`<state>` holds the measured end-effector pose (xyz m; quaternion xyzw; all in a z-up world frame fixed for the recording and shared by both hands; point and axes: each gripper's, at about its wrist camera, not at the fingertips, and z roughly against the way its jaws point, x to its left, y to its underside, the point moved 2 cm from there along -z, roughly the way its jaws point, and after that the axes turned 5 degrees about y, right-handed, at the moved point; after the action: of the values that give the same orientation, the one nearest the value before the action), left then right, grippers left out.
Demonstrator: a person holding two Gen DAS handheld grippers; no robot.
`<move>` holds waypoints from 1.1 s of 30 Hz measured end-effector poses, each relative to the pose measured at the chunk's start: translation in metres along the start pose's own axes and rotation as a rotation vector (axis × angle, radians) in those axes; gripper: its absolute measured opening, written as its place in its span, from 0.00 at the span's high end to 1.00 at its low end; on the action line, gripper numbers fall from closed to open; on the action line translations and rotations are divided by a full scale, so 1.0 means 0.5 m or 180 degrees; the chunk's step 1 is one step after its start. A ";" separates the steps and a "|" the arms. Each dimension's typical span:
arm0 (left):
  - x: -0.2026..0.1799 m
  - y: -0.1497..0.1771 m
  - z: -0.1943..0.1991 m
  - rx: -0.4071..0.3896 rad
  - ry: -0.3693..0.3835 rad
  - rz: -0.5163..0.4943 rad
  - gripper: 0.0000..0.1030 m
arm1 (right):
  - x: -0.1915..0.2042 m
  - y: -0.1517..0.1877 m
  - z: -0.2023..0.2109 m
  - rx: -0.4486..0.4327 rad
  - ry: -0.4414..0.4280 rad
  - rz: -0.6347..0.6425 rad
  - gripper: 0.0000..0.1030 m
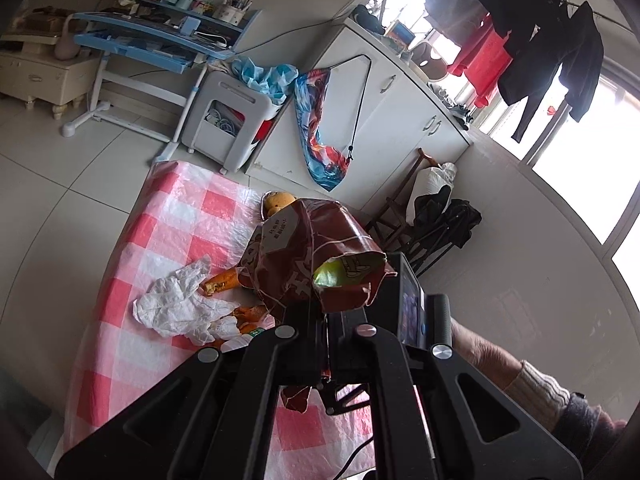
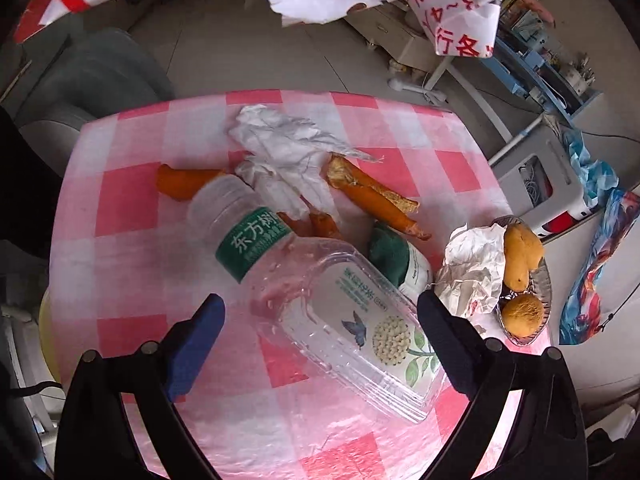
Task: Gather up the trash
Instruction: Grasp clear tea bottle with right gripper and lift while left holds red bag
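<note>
The left gripper (image 1: 324, 344) is clamped tight on the edge of a brown paper bag (image 1: 316, 256), held above the table (image 1: 160, 208). The right gripper (image 2: 320, 312) gapes wide around a clear bottle (image 2: 320, 292), pads apart from it. Only the right view shows the bottle whole, plus a foil tray (image 2: 546, 300) at right; tissue (image 2: 288, 152) and orange peels (image 2: 372, 192) lie farther off.

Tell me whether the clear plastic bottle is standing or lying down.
Lying down: the clear plastic bottle rests on its side on the checked tablecloth, cap end pointing away.
</note>
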<state>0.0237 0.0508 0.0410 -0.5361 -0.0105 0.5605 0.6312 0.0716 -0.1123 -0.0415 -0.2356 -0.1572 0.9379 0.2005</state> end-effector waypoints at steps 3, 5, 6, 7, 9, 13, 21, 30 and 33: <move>-0.001 0.007 -0.008 0.0054 -0.0037 -0.0037 0.97 | 0.005 0.001 0.020 0.0012 -0.0305 -0.0013 0.10; 0.001 0.009 -0.012 0.0071 -0.0038 -0.0021 0.97 | 0.011 0.002 0.035 0.0033 -0.0484 0.0010 0.11; 0.001 0.010 -0.014 0.0077 -0.0035 -0.0008 0.97 | 0.019 0.002 0.033 0.0056 -0.0401 0.0089 0.11; 0.001 0.011 -0.016 0.0084 -0.0032 -0.0001 0.97 | 0.023 0.000 0.025 0.0074 -0.0239 0.0182 0.11; -0.002 0.015 -0.020 0.0105 -0.0043 -0.0018 0.97 | 0.035 -0.004 -0.002 0.0121 0.0070 0.0425 0.10; -0.004 0.018 -0.021 0.0127 -0.0069 -0.0058 0.97 | 0.047 -0.010 -0.036 0.0353 0.0170 0.0719 0.09; -0.003 0.016 -0.020 0.0125 -0.0053 -0.0037 0.97 | 0.036 0.038 -0.031 0.0682 -0.0365 0.0325 0.18; -0.006 0.017 -0.021 0.0130 -0.0074 -0.0064 0.97 | 0.041 0.122 0.031 0.0189 -0.0228 -0.0511 0.47; -0.006 0.016 -0.019 0.0114 -0.0076 -0.0057 0.97 | 0.033 0.158 0.076 -0.0214 -0.0331 -0.1041 0.47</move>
<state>0.0228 0.0406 0.0330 -0.5178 -0.0128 0.5612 0.6456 0.0153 -0.1814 -0.0463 -0.1647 -0.2348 0.8978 0.3341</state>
